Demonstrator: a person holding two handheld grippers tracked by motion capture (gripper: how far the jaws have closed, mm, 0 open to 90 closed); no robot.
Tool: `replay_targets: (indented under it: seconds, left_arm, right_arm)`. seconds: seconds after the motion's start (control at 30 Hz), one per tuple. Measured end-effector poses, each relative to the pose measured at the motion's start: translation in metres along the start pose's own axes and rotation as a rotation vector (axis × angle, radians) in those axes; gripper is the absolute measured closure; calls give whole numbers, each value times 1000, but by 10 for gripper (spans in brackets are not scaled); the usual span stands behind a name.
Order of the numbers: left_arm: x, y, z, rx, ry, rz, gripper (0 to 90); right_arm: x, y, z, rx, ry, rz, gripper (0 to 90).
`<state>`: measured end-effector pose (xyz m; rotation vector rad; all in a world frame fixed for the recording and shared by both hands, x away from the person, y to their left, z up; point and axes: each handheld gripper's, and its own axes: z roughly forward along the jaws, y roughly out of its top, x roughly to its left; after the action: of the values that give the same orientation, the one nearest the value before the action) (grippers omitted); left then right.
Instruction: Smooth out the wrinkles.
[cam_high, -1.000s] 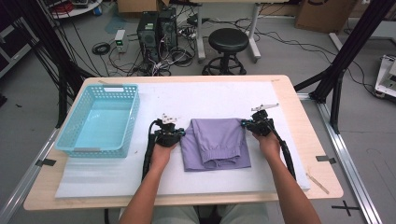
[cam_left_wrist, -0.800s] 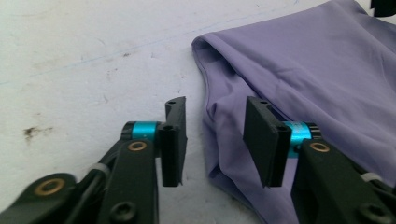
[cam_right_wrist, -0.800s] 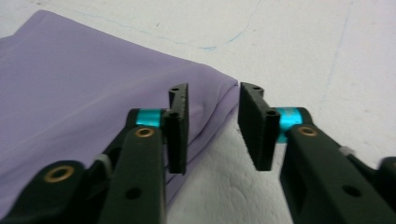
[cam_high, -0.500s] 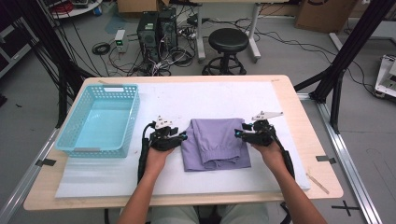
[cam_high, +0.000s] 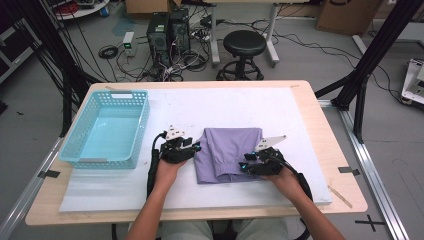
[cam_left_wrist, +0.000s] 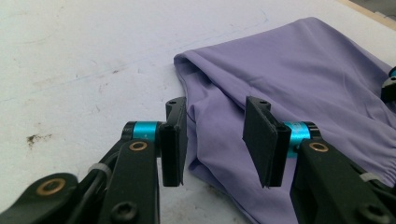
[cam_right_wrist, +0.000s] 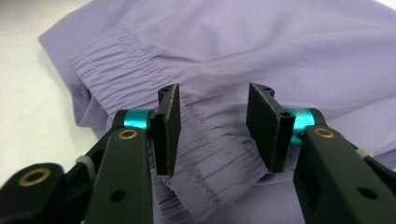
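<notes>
A folded purple garment (cam_high: 227, 150) with a gathered elastic band lies on the white mat (cam_high: 240, 107). My left gripper (cam_high: 196, 148) lies at the garment's left edge. In the left gripper view the left gripper (cam_left_wrist: 215, 140) stands open with the cloth's folded edge (cam_left_wrist: 299, 70) between and beyond the pads, untouched. Its jaws have just been opening, then closing slightly. My right gripper (cam_high: 243, 167) sits at the garment's near right corner. In the right gripper view the right gripper (cam_right_wrist: 212, 130) is open over the elastic band (cam_right_wrist: 116, 70), its jaws just opened, and nothing is gripped.
A light blue plastic basket (cam_high: 145, 122) stands on the mat to the left, close to the left gripper. The wooden table's edge (cam_high: 345, 165) runs along the right. Beyond the table are a stool (cam_high: 245, 42) and computer cases on the floor.
Both grippers have opened and let go of the garment's sides. The right gripper has slid toward the person to the near right corner. The left hand has hardly moved.
</notes>
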<state>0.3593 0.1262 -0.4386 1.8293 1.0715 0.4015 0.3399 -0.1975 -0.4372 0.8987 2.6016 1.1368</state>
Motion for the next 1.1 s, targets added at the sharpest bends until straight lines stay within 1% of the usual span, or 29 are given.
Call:
replay_targets:
  seconds: [0.03, 0.1, 0.13, 0.17, 0.2, 0.23, 0.27, 0.33, 0.37, 0.4, 0.43, 0.47, 0.5, 0.53, 0.57, 0.6, 0.67, 0.7, 0.73, 0.8, 0.83, 0.87, 0.9, 0.93, 0.97, 1.0, 1.1]
  left_arm:
    - [0, 0, 0, -1, -1, 0, 597]
    - [0, 0, -1, -3, -1, -3, 597]
    - [0, 0, -2, -6, -2, -4, 597]
    - [-1, 0, -3, -6, -1, -4, 597]
    - [0, 0, -3, -7, -2, -2, 597]
    - [-1, 0, -3, -10, -4, -3, 597]
    - [-1, 0, -3, -11, -6, -3, 597]
    - [-1, 0, -3, -9, -5, -2, 597]
    - [-1, 0, -3, -7, -7, -4, 597]
    - [-1, 0, -3, -7, -7, -4, 597]
    - [-1, 0, -3, -6, -5, -4, 597]
    - [-1, 0, -3, -4, -6, -4, 597]
    - [-2, 0, -3, -5, -5, -5, 597]
    - [-1, 0, -3, -5, -5, -4, 597]
    - [-1, 0, -3, -6, -5, -4, 597]
    - [-1, 0, -3, -5, -3, -5, 597]
    - [-1, 0, -3, -1, -2, -5, 597]
    - [-1, 0, -3, -1, -3, -5, 597]
    - [-1, 0, -3, -2, -4, -4, 597]
    - [-2, 0, -3, 2, -4, 1, 597]
    - [-2, 0, -2, 2, -5, 2, 597]
    - [-3, 0, -2, 0, -6, 0, 597]
    - [-3, 0, -2, 0, -6, 0, 597]
    - [-3, -1, -2, 4, -7, 3, 597]
    - [-4, -1, -1, 7, -11, 2, 597]
    - [-4, -1, -1, 11, -11, 7, 597]
    - [-5, -1, 3, 20, -13, 13, 610]
  right_arm:
    - [0, 0, -2, -6, 3, 5, 537]
    - [-2, 0, -13, -71, -11, 28, 565]
    - [-5, -1, -20, -113, -27, 51, 588]
    - [-10, -3, -29, -139, -61, 77, 630]
    - [-14, -6, -34, -141, -100, 97, 671]
    - [-17, -8, -37, -132, -128, 113, 696]
    - [-22, -13, -40, -105, -148, 127, 730]
    - [-26, -22, -40, -57, -155, 142, 726]
    - [-27, -25, -39, -43, -143, 150, 715]
    - [-27, -28, -39, -31, -144, 155, 696]
    - [-27, -30, -38, -20, -141, 161, 699]
    - [-27, -30, -37, -12, -136, 161, 732]
    - [-27, -31, -36, 4, -135, 153, 797]
    - [-27, -32, -34, 24, -143, 141, 841]
    - [-27, -33, -33, 44, -145, 141, 888]
    - [-27, -33, -32, 55, -143, 133, 900]
    - [-25, -33, -34, 58, -153, 107, 900]
    - [-25, -32, -34, 60, -164, 104, 900]
    - [-25, -32, -35, 61, -175, 102, 900]
    - [-26, -32, -37, 62, -179, 110, 900]
    - [-27, -33, -37, 67, -194, 106, 900]
    - [-27, -33, -37, 68, -197, 110, 900]
    - [-27, -34, -37, 58, -181, 118, 900]
    - [-28, -34, -36, 54, -161, 130, 846]
    - [-28, -34, -36, 48, -132, 141, 763]
    - [-27, -34, -37, 33, -113, 156, 744]
    - [-26, -33, -39, 19, -117, 156, 754]
